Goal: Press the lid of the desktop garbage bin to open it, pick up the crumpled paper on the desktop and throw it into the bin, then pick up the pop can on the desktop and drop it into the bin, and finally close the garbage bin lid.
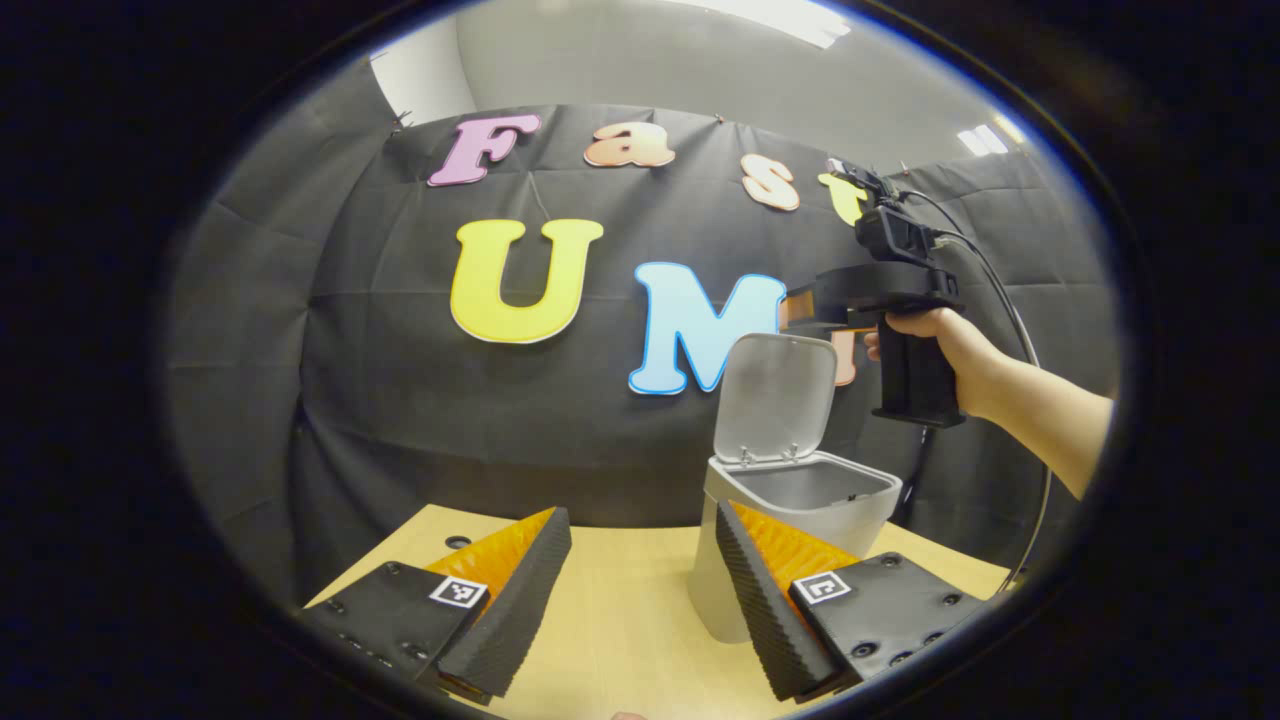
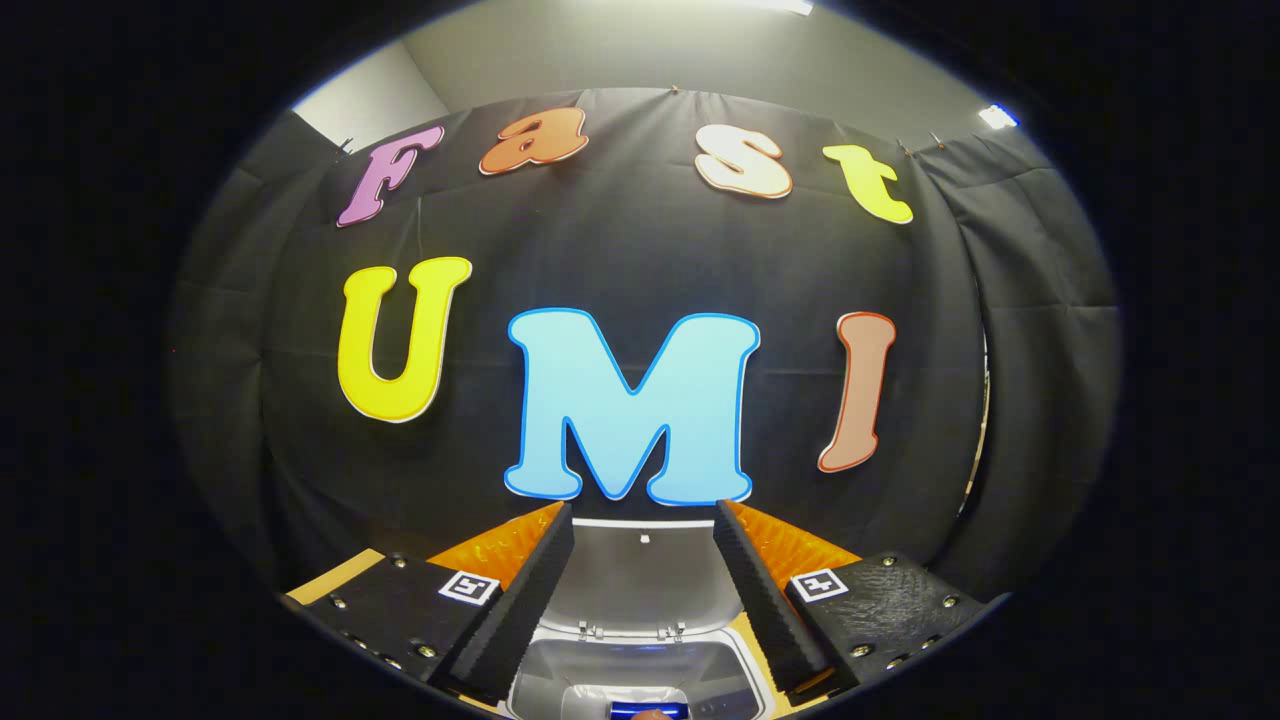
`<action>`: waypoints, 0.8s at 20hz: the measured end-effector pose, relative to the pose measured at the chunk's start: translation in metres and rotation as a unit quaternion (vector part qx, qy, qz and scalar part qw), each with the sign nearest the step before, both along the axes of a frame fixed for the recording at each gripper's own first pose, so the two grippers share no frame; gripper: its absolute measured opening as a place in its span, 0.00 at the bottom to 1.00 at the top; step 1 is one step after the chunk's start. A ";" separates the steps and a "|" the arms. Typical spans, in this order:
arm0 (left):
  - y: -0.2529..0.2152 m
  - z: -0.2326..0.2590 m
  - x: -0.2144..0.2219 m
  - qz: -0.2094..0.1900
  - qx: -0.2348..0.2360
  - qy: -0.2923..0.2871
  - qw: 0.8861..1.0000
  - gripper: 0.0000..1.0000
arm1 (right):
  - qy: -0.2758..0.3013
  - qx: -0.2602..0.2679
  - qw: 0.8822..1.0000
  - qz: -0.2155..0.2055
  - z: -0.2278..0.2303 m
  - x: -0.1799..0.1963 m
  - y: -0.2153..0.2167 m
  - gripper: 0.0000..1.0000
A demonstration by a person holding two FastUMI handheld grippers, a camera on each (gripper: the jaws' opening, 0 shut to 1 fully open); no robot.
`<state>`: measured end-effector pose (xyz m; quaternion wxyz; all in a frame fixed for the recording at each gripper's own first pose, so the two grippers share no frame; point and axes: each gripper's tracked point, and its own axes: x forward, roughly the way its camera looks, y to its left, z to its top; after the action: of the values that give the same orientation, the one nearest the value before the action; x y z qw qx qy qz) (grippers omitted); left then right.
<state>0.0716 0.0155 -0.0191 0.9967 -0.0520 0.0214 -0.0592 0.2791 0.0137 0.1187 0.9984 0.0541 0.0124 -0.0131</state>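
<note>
The white desktop bin (image 1: 800, 500) stands on the wooden table with its lid (image 1: 780, 395) raised upright. A hand (image 1: 950, 340) holds my right gripper (image 1: 805, 310) above and behind the bin, level with the lid's top. In the right gripper view that gripper (image 2: 642, 510) is open and looks down on the lid (image 2: 640, 580) and the bin's rim (image 2: 745, 665). A silver and blue object, apparently the pop can (image 2: 648, 708), lies inside the bin at the bottom edge. My left gripper (image 1: 641, 515) is open with nothing between its fingers, low over the table, left of the bin.
The light wooden table (image 1: 620, 620) runs to the black cloth wall behind it. A cable (image 1: 1000, 290) hangs from the right gripper toward the right side of the booth. A small round hole (image 1: 458, 541) sits in the table's back left part.
</note>
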 end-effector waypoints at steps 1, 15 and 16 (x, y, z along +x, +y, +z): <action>0.003 -0.002 0.001 0.005 -0.001 0.002 1.000 0.96 | -0.002 0.000 1.000 0.000 0.002 0.005 0.000 0.90; 0.011 -0.014 -0.002 0.033 -0.014 0.020 0.999 0.95 | 0.023 0.041 0.999 0.021 -0.016 0.026 -0.003 0.91; 0.010 -0.014 -0.003 0.033 -0.009 0.019 0.999 0.95 | 0.022 0.042 0.999 0.024 -0.017 0.022 -0.004 0.91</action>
<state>0.0688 0.0251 -0.0327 0.9969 -0.0631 0.0380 -0.0260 0.3012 0.0098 0.1018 0.9948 0.0952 0.0357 0.0099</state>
